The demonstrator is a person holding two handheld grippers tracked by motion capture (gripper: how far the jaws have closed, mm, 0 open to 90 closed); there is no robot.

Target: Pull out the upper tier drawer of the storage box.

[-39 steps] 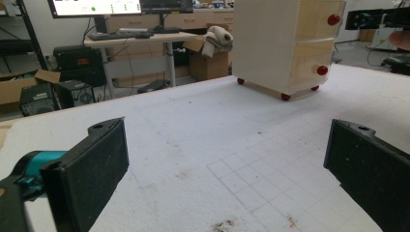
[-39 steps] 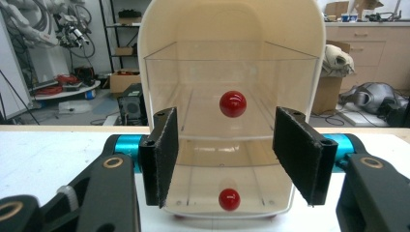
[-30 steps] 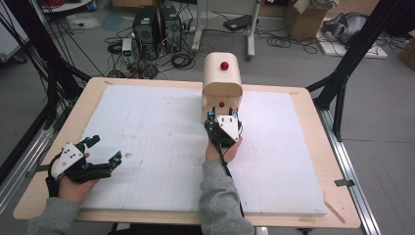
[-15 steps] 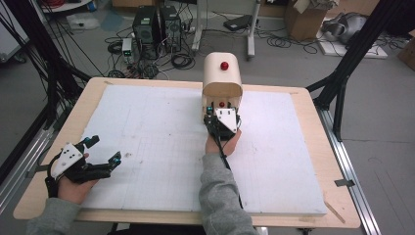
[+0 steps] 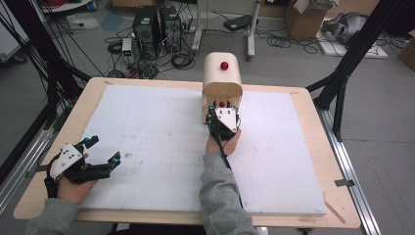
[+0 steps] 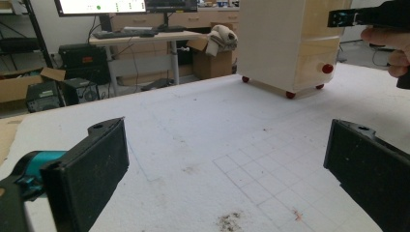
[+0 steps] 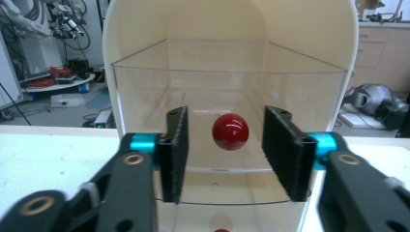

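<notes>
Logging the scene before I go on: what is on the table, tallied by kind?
Cabinet: 1
Red knobs on it: 3 in view, top, upper drawer, lower drawer
Grippers: 2, left, right
Total: 6

One cabinet (image 5: 222, 81) — three red knobs (image 7: 230, 131) — two grippers (image 5: 102, 157).

No writing, brand, number or sign can be read anywhere. The bright computer monitor (image 6: 99, 6) at the top of the left gripper view carries small marks and green dots, too blurred to make out.
</notes>
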